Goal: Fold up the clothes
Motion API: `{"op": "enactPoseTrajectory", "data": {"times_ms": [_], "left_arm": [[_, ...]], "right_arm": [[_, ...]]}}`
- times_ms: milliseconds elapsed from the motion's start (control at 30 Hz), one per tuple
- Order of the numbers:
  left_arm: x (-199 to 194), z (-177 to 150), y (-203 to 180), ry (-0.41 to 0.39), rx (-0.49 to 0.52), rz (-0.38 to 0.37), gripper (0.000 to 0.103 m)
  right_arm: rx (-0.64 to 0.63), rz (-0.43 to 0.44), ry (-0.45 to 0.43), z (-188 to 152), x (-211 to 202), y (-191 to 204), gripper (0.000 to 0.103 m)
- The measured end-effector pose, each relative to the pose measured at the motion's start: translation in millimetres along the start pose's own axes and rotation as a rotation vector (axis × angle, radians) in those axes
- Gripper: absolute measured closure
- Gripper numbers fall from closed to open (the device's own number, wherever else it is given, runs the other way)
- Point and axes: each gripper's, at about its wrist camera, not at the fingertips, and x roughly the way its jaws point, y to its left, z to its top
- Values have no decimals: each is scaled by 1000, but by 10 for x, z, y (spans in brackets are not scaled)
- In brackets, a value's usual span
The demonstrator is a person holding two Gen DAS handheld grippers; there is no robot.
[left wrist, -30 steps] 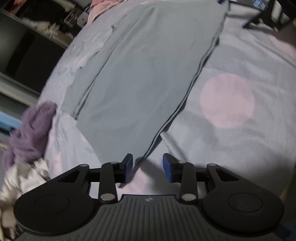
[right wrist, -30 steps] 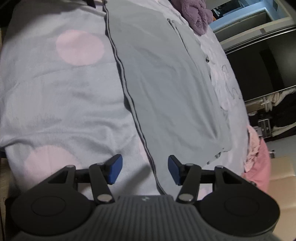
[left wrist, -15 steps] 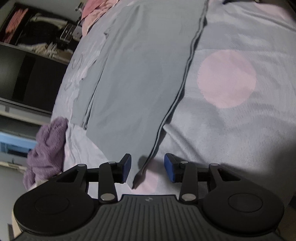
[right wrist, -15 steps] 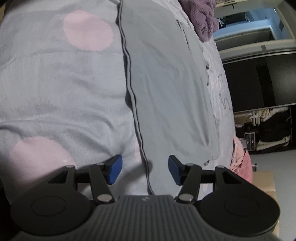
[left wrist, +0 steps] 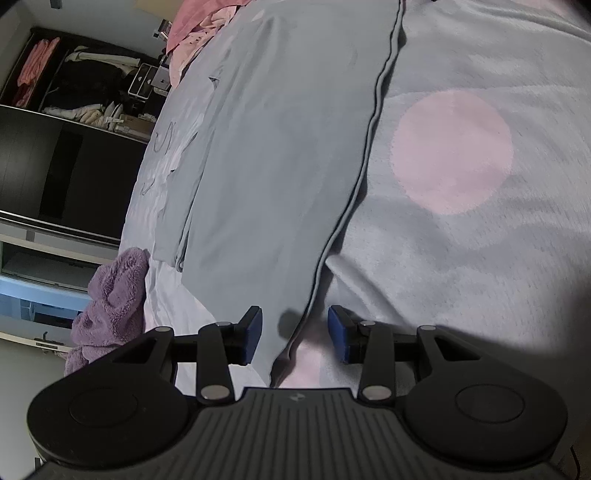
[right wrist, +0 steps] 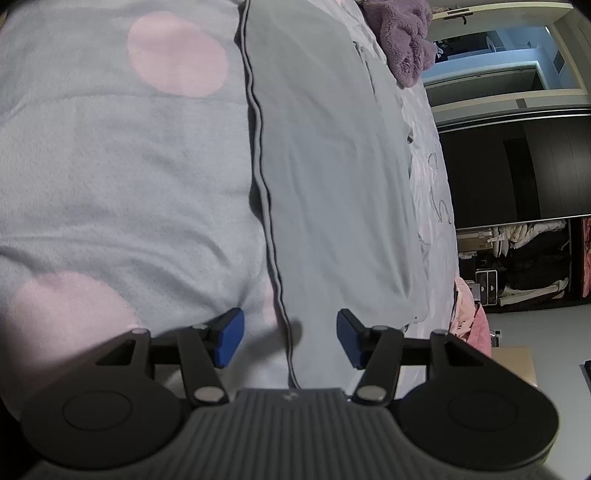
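Since a second ago both of our tools have swung lower over the garment's dark-piped edge, so that in the left wrist view the wardrobe has come into sight and in the right wrist view the edge now runs between the fingers rather than off to one side.

We are working over a bed point(left wrist: 480, 266) covered by a pale blue blanket with large pink dots point(left wrist: 452, 153). On it lies the grey-blue garment point(left wrist: 273, 155), spread flat and long down the middle of the bed, its piped hem point(left wrist: 364, 173) running straight away from us and its far side folded in on itself in layers. It reaches from one tool to the other.

At the bed's far edge in the left view sits a purple fleecy bundle point(left wrist: 110, 302), just beside the garment's corner; a heap of pink clothes point(left wrist: 195, 33) lies at the other far corner. Beyond the bed stands a dark wardrobe point(left wrist: 66, 155), one bay open.

Our left tool point(left wrist: 294, 334) is wide open and holds nothing; the garment's hem corner lies between its blue pads point(left wrist: 251, 334), apart from both. Our right tool point(right wrist: 288, 341) is likewise spread wide and empty, the hem point(right wrist: 275, 266) passing between its pads point(right wrist: 229, 341) without touching either.
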Motion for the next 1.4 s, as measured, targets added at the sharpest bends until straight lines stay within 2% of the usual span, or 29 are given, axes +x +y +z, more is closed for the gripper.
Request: {"op": "enactPoseTrajectory", "data": {"times_ms": [800,1033,1133,1233,1333,1400], "left_arm": [[-19,-28,-26,-6,4,8,66],[57,18,-15,-6,-9,30,66],[90,47,-10,-7,-25,48,70],[103,68,-6,-9,-38,56,80],[118,71,13,-3,-55,63,90],[136,66,62,5,-89,61,99]], "right_arm": [[17,2,9,-47,8,-7,43],[7,-31,12,-12,82,2,44],[8,-50,13,15,125,-7,44],[-6,-81,19,43,173,1,48],[-18,-102,35,45,219,11,63],[-25,-114,49,27,260,22,69]]}}
